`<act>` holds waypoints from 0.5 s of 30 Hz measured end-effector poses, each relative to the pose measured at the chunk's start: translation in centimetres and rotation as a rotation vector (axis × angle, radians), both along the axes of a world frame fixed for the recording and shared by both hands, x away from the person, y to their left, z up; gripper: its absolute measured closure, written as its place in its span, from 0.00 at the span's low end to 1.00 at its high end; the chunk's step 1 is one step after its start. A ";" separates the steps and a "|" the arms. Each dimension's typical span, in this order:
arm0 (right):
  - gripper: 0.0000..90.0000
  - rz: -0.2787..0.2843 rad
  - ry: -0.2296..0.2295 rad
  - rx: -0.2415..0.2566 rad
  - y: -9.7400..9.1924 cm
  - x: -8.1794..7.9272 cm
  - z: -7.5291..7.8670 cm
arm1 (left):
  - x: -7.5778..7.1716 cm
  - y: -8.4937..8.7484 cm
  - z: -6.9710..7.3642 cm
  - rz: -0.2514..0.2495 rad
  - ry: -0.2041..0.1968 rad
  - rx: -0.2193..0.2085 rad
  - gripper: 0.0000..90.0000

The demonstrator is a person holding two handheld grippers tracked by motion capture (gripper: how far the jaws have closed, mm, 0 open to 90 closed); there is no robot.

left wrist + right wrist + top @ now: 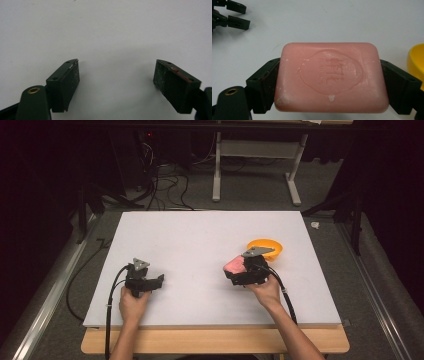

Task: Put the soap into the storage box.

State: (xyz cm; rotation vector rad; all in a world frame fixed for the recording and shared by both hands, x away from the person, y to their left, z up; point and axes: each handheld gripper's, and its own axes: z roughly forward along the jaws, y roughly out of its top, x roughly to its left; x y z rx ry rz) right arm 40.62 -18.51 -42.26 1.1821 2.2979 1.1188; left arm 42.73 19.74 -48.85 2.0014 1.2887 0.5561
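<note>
A pink bar of soap (329, 77) with an embossed oval stamp sits clamped between the two black jaws of my right gripper (329, 87), which is shut on it. From above, that soap (234, 264) shows at the front of the right gripper (239, 270), just left of an orange bowl (266, 248). My left gripper (159, 280) rests on the white board at the left, held by a hand. Its jaws stand wide apart over bare white surface, so the left gripper (116, 82) is open with nothing between its pads (72, 82).
The white board (200, 240) covers a wooden table whose front edge (215, 340) runs below the hands. The orange bowl's rim (415, 62) shows at the right in the right gripper view. Cables, table legs and dark stands lie on the floor beyond the board.
</note>
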 end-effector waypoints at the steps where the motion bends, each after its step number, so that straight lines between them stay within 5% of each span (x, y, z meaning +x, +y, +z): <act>1: 0.15 -0.003 0.003 0.002 -0.2 -0.1 0.1 | 0.0 0.0 0.0 0.000 0.000 0.000 0.24; 15: 0.15 -0.054 -0.024 0.018 -3.2 -1.9 0.6 | 0.0 0.0 0.0 0.001 0.000 0.000 0.24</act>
